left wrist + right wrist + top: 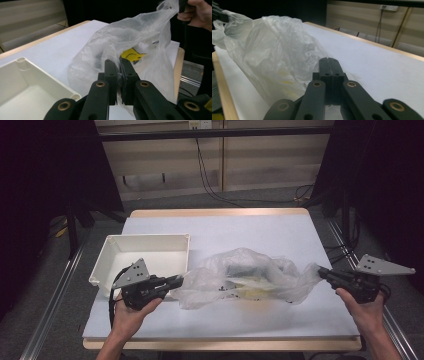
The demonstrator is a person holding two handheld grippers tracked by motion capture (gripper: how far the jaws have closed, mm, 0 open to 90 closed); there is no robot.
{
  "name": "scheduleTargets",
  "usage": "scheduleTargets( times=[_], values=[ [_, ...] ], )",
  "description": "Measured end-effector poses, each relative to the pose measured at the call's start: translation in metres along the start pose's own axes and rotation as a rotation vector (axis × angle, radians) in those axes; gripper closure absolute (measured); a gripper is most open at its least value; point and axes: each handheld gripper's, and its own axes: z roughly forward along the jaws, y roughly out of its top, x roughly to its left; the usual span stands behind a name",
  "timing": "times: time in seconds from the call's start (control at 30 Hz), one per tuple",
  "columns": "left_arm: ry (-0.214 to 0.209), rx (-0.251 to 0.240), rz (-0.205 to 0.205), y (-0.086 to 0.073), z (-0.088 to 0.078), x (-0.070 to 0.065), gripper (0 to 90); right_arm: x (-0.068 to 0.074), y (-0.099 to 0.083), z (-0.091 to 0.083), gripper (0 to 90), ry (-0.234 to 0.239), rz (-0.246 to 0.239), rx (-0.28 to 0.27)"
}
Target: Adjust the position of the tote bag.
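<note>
A crumpled clear plastic bag [245, 277] lies stretched across the middle of the white table, with dark and yellow items inside it [131, 55]. My left gripper [179, 280] is shut on the bag's left end, and the film is pinched between its jaws [119, 75]. At the bag's right end my right gripper [322, 271] is shut on the film [282, 57], which spreads away from its closed jaws [329, 65]. Both ends are lifted, and the bag sags between them.
An empty white rectangular tray [111, 265] stands on the left of the table, just behind my left gripper. Bare white table surface [250, 232] lies behind the bag. Dark stands and cables flank the table.
</note>
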Motion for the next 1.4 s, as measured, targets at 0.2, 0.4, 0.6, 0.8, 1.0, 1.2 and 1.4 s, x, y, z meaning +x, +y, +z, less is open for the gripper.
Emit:
scheduleTargets(
  times=[0.2, 0.4, 0.6, 0.8, 1.0, 1.2, 1.4],
  values=[
    [0.006, -0.009, -0.015, 0.007, 0.005, 0.01, 86.3, -0.01, 0.006, -0.009, 90.0, -0.035, 0.005, -0.013],
    [0.018, 0.036, 0.0, 0.017, 0.017, 0.017, 86.6, -0.018, 0.013, -0.006, 90.0, -0.069, -0.001, 0.012],
    [0.044, 0.09, 0.003, 0.028, 0.032, 0.035, 86.6, -0.028, 0.016, 0.003, 90.0, -0.081, 0.011, 0.038],
    [0.041, 0.118, -0.014, 0.032, 0.045, 0.049, 86.6, -0.041, 0.018, 0.015, 90.0, -0.121, 0.037, 0.069],
    [0.022, 0.148, 0.006, 0.029, 0.056, 0.045, 86.6, -0.049, 0.013, 0.021, 90.0, -0.151, 0.048, 0.096],
    [0.006, 0.218, 0.036, 0.013, 0.072, 0.035, 86.5, -0.049, -0.019, 0.029, 90.0, -0.154, 0.075, 0.16],
    [-0.008, 0.255, 0.037, 0.003, 0.081, 0.03, 86.5, -0.051, -0.036, 0.036, 90.0, -0.158, 0.093, 0.186]
  ],
)
